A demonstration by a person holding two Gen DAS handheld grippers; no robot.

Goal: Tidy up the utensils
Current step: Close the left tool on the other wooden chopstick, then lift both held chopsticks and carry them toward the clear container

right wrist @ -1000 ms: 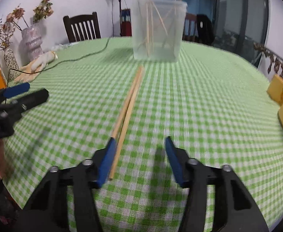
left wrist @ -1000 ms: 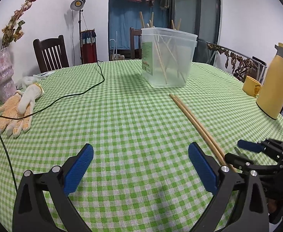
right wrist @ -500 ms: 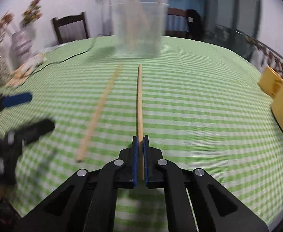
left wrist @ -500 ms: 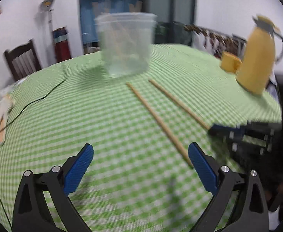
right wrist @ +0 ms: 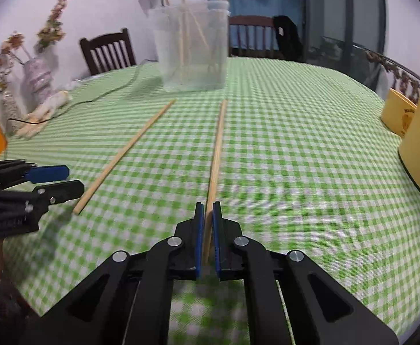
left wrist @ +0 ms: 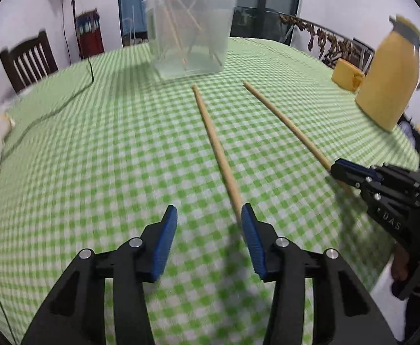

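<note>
- The right tongs [right wrist: 207,210] pinch the near end of one chopstick [right wrist: 216,155] between their blue pads, and the jaws are easing apart a little.
- The left tongs [left wrist: 208,215] are closing, still spread; the near end of the other chopstick [left wrist: 215,146] lies just beside the right-hand pad, not gripped.
- Both chopsticks point toward the clear container [left wrist: 190,28], which holds more sticks.
- A green checked cloth covers the table [left wrist: 109,149].

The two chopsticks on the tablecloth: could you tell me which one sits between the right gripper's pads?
The chopstick nearer the yellow jug runs between the right gripper's pads; the other chopstick lies free, ending near the left gripper.
</note>
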